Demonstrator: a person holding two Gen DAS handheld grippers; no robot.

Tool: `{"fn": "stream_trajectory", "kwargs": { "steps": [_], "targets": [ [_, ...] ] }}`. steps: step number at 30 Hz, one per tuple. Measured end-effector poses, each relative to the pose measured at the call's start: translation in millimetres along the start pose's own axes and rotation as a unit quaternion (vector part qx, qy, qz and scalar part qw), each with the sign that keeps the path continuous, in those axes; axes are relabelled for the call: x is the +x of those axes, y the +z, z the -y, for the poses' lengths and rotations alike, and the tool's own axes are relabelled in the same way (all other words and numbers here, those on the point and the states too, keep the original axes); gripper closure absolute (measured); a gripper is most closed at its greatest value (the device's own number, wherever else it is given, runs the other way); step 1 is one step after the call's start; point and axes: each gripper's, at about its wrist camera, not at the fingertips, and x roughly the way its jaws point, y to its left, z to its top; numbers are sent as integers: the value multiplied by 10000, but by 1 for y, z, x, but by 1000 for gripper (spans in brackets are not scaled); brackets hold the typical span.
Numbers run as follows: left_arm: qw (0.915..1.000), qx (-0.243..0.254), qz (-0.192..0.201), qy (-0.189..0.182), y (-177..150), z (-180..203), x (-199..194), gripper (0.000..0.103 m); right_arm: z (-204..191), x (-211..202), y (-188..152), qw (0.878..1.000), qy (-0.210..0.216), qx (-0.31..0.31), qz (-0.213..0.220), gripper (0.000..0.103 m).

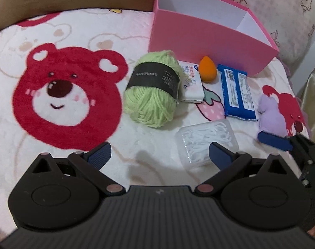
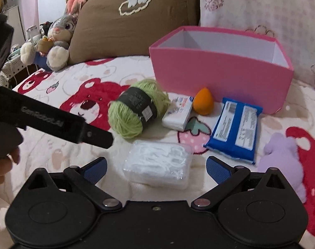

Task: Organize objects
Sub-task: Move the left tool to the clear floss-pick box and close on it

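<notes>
On the bear-print blanket lie a green yarn ball point(image 1: 152, 89) point(image 2: 136, 108), a white tissue pack point(image 1: 191, 83) point(image 2: 178, 113), an orange sponge egg point(image 1: 208, 69) point(image 2: 203, 101), a blue wipes pack point(image 1: 238, 92) point(image 2: 236, 130), a clear box of floss picks point(image 1: 207, 143) point(image 2: 159, 168) and a purple plush point(image 1: 271, 118) point(image 2: 282, 161). A pink box point(image 1: 209, 33) point(image 2: 219, 68) stands open behind them; I see nothing inside it. My left gripper point(image 1: 159, 155) is open and empty, short of the yarn. My right gripper point(image 2: 156, 166) is open around the floss box, its pads apart from it.
A brown cushion point(image 2: 124, 20) and a grey rabbit plush point(image 2: 57, 41) sit at the back left. A floral pillow point(image 2: 261, 6) lies behind the pink box. The left gripper's body point(image 2: 53, 122) reaches in at the left of the right wrist view.
</notes>
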Motion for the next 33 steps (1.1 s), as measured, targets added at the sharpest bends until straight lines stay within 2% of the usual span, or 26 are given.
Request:
{"fn": "stream_trajectory", "kwargs": {
  "steps": [4, 8, 12, 15, 17, 19, 20, 22, 24, 25, 26, 28, 31, 33],
  "targets": [
    [9998, -79, 15, -159, -4, 5, 14, 2, 0, 12, -10, 10000, -26, -32, -16, 0],
    [9998, -77, -43, -205, -9, 10, 27, 4, 1, 28, -17, 9996, 153, 22, -248, 0],
    [9973, -408, 34, -607, -14, 1, 37, 5, -1, 34, -22, 9995, 37, -90, -301, 0],
    [9927, -780, -177, -907, -14, -7, 45, 6, -1, 38, -24, 9991, -222, -38, -346, 0],
    [9916, -798, -115, -1008, -14, -7, 46, 7, 0, 39, -25, 9994, -159, 35, -297, 0],
    [9941, -636, 7, -880, -15, -3, 46, 12, -3, 40, -25, 9996, -187, 39, -230, 0],
    [9946, -586, 1, -852, -15, -1, 48, 18, -4, 41, -25, 9996, -211, 33, -194, 0],
    [9925, -682, -21, -1011, -15, -3, 51, 26, -6, 43, -24, 9997, -210, 26, -131, 0],
    [9865, -1001, -10, -1298, -17, -10, 56, 31, -9, 46, -24, 9996, -243, -48, -108, 0],
    [9856, -1059, -29, -1319, -17, -12, 57, 35, -9, 48, -24, 9995, -293, -101, -110, 0],
    [9860, -1044, -39, -1301, -17, -12, 59, 42, -9, 49, -24, 9991, -379, -144, -105, 0],
    [9865, -1001, -47, -1298, -18, -11, 60, 43, -5, 48, -24, 9989, -469, -49, -24, 0],
    [9858, -1042, -58, -1312, -18, -10, 61, 45, 0, 46, -24, 9992, -363, 151, -72, 0],
    [9861, -1035, -58, -1295, -19, -8, 61, 45, -4, 46, -24, 9993, -363, 20, -57, 1]
  ]
}}
